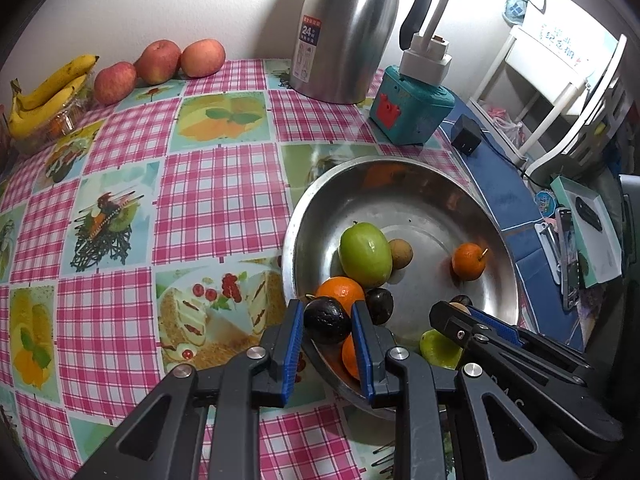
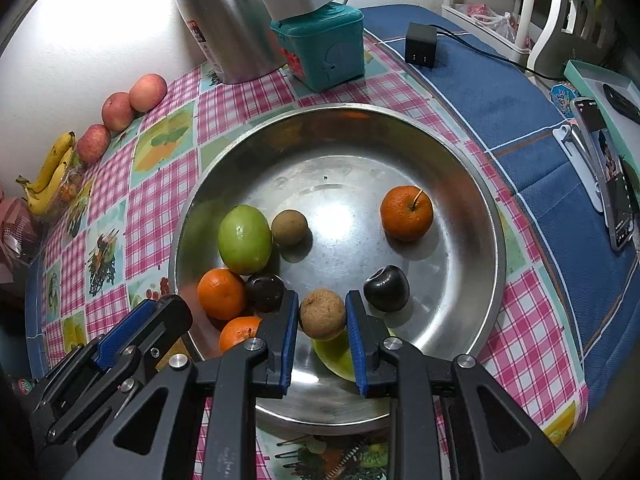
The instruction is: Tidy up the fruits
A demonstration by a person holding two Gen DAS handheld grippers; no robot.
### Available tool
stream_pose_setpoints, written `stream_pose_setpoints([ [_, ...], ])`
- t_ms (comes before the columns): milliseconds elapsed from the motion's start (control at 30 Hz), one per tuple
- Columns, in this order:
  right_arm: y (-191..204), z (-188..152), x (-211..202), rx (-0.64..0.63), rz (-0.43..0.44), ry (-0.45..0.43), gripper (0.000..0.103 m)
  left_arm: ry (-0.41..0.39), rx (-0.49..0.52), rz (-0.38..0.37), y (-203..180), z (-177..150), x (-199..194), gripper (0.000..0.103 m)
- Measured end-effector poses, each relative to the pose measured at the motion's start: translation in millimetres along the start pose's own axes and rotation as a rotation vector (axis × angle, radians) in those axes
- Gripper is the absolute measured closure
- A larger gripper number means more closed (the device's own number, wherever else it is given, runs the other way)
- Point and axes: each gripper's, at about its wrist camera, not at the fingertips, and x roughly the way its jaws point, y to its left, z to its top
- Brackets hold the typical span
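Fingers of my left gripper (image 1: 327, 322) clamp a dark round plum (image 1: 327, 320) at the steel bowl's (image 2: 472, 184) seven o'clock rim. My right gripper (image 2: 322, 314) pinches a brown rough fruit (image 2: 322, 314) at six o'clock.

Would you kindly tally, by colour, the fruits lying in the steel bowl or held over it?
Orange fruits: 3
Green fruits: 2
Brown fruits: 2
Dark fruits: 3
Total: 10

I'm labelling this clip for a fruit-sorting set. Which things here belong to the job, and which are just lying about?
Job:
left gripper shut on dark fruit
right gripper shut on brown fruit
steel bowl
apples
bananas

Lying about:
thermos jug
teal box
black charger
phone
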Motion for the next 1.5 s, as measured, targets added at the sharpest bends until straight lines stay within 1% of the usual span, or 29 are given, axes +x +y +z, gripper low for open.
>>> stream_pose_setpoints([
  [267,1,-1,0,0.000,0.004,0.003,0.078,0.009,-0.019,-0.022,2,0,1,0.074],
  [433,1,-2,-1,-0.004,0.002,-0.001,0.078,0.006,-0.034,-0.027,6,-1,-1,0.065],
  [600,-1,-3,-4,-0.002,0.003,-0.007,0.078,-0.001,-0.053,-0.037,11,-1,-6,0.060],
  [667,-1,-3,-5,-0.004,0.002,-0.009,0.078,-0.003,-0.069,-0.033,14,-1,-8,0.054],
  [700,-1,-4,-6,-0.006,0.000,-0.010,0.078,-0.004,-0.077,-0.027,16,-1,-8,0.049],
  [733,-1,-4,-6,-0.008,-0.001,-0.010,0.078,-0.005,-0.084,-0.015,18,-1,-9,0.042],
  [867,-1,-5,-7,-0.014,-0.007,-0.010,0.078,-0.007,-0.117,0.081,33,-1,-13,0.030],
  [933,0,-7,-8,-0.021,-0.012,-0.011,0.078,-0.013,-0.133,0.149,42,-2,-15,0.019],
  [967,0,-7,-8,-0.025,-0.013,-0.013,0.078,-0.016,-0.139,0.184,47,-2,-16,0.016],
  [1000,1,-8,-8,-0.029,-0.015,-0.015,0.077,-0.019,-0.146,0.219,53,-3,-16,0.011],
  [1033,3,-10,-8,-0.035,-0.017,-0.016,0.075,-0.021,-0.152,0.249,58,-5,-17,0.006],
  [1100,6,-12,-8,-0.044,-0.021,-0.017,0.062,-0.027,-0.169,0.291,70,-7,-18,0.001],
  [1133,7,-13,-8,-0.051,-0.025,-0.019,0.059,-0.029,-0.178,0.308,75,-9,-19,0.000],
  [1200,10,-14,-8,-0.060,-0.034,-0.024,0.048,-0.035,-0.195,0.342,86,-12,-21,0.000],
  [1267,12,-15,-8,-0.071,-0.038,-0.031,0.044,-0.039,-0.200,0.366,92,-15,-22,0.000],
  [1333,15,-17,-8,-0.085,-0.036,-0.037,0.042,-0.040,-0.201,0.385,98,-17,-22,0.000],
  [1400,18,-19,-8,-0.099,-0.039,-0.043,0.030,-0.039,-0.205,0.396,103,-21,-22,0.000],
  [1467,21,-20,-7,-0.117,-0.042,-0.048,0.028,-0.029,-0.212,0.399,106,-25,-21,0.000],
  [1500,23,-21,-6,-0.127,-0.044,-0.047,0.024,-0.026,-0.213,0.398,107,-27,-21,0.000],
])
